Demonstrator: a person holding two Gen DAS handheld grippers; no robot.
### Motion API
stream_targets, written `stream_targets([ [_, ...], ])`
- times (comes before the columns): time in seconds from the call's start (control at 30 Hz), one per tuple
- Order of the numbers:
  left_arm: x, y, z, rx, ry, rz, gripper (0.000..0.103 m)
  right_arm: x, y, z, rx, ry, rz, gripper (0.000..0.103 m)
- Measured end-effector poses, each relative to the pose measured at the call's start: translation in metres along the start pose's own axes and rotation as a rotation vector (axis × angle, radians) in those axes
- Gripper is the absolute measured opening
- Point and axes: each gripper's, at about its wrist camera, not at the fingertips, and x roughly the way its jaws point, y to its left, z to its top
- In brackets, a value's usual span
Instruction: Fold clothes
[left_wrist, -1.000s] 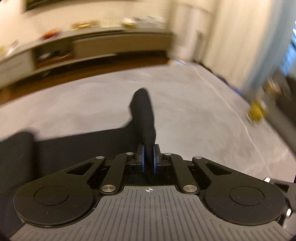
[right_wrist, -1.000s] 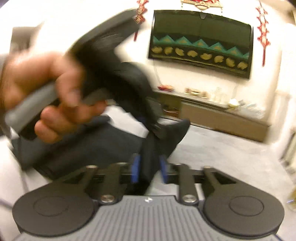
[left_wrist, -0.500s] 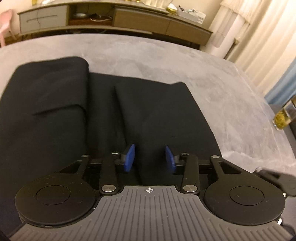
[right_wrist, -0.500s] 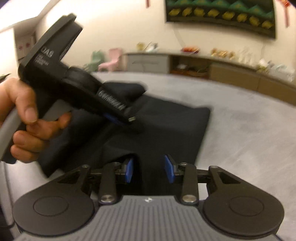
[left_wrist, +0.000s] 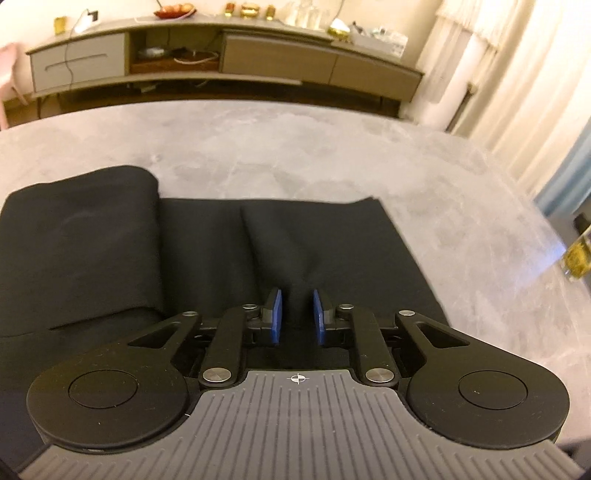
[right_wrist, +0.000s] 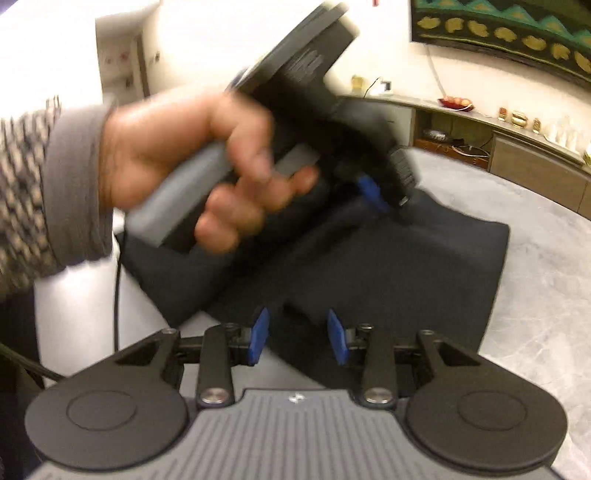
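My left claw (left_wrist: 297, 314) hangs half open over the black garment (left_wrist: 207, 254) on the grey worktop (left_wrist: 332, 155), straddling a ridge that runs straight ahead. My right claw (right_wrist: 300, 336), open and empty, seems nearer its edge.

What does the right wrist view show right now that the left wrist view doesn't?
Right wrist only: the person's left hand holding the left gripper above the cloth, and the wall hanging. Left wrist only: the curtains and the folded thicker section of the garment. Both show the black garment on the grey surface, the sideboard, and open jaws.
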Motion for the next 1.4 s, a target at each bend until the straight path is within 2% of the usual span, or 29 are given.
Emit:
stream_targets([
  [0.13, 0.003, 0.005, -0.002, 0.019, -0.03, 0.119, 0.002, -0.02, -0.027, 0.004, 0.155, -0.052, 0.036, 0.037],
  [0.2, -0.001, 0.011, -0.003, -0.049, -0.052, 0.099, 0.006, -0.022, -0.039, 0.004, 0.225, -0.065, 0.025, 0.037],
  [0.3, -0.017, 0.012, -0.012, -0.091, -0.061, 0.06, 0.009, -0.007, -0.052, 0.004, 0.268, -0.029, -0.08, 0.037],
  [0.37, -0.033, 0.007, -0.029, -0.097, -0.035, -0.02, 0.014, 0.007, -0.059, 0.004, 0.279, 0.009, -0.14, 0.037],
  [0.43, -0.043, -0.001, -0.049, -0.082, 0.006, -0.083, 0.014, 0.016, -0.059, 0.001, 0.27, 0.041, -0.158, 0.036],
  [0.57, -0.043, -0.021, -0.077, -0.02, 0.071, -0.143, 0.017, 0.023, -0.047, -0.002, 0.222, 0.062, -0.192, 0.037],
  [0.6, -0.04, -0.022, -0.078, -0.021, 0.074, -0.127, 0.02, 0.023, -0.043, -0.004, 0.22, 0.062, -0.195, 0.037],
  [0.67, -0.037, -0.02, -0.074, -0.04, 0.069, -0.127, 0.019, 0.022, -0.04, -0.007, 0.221, 0.06, -0.199, 0.036],
  [0.7, -0.037, -0.02, -0.072, -0.048, 0.06, -0.118, 0.005, 0.021, -0.042, -0.007, 0.23, 0.053, -0.2, 0.035],
  [0.73, -0.037, -0.021, -0.07, -0.037, 0.046, -0.104, 0.0, 0.02, -0.044, -0.007, 0.24, 0.044, -0.201, 0.035],
  [0.87, -0.042, -0.02, -0.078, -0.017, 0.038, -0.059, 0.0, 0.001, -0.046, -0.003, 0.28, -0.035, -0.177, 0.036],
  [0.93, -0.045, -0.019, -0.081, -0.008, 0.034, -0.036, 0.0, 0.004, -0.047, -0.003, 0.289, -0.011, -0.181, 0.036],
  [0.97, -0.046, -0.019, -0.083, -0.003, 0.032, -0.024, 0.002, 0.01, -0.048, -0.004, 0.289, 0.023, -0.189, 0.036],
  [1.0, -0.047, -0.018, -0.085, 0.002, 0.03, -0.013, 0.01, 0.012, -0.047, -0.005, 0.278, 0.043, -0.204, 0.034],
  [1.1, -0.051, -0.017, -0.091, 0.017, 0.024, 0.022, 0.019, 0.016, -0.043, -0.005, 0.224, 0.078, -0.262, 0.032],
  [1.17, -0.054, -0.017, -0.095, 0.027, 0.02, 0.045, 0.021, 0.01, -0.037, -0.006, 0.191, 0.073, -0.311, 0.033],
  [1.27, -0.058, -0.016, -0.1, 0.042, 0.014, 0.079, 0.023, 0.002, -0.034, -0.008, 0.165, 0.027, -0.288, 0.033],
  [1.33, -0.06, -0.016, -0.104, 0.05, 0.011, 0.102, 0.024, 0.01, -0.037, -0.012, 0.177, 0.078, -0.288, 0.033],
  [1.4, -0.064, -0.017, -0.104, 0.049, 0.018, 0.105, 0.023, 0.008, -0.039, -0.012, 0.187, 0.085, -0.296, 0.036],
])
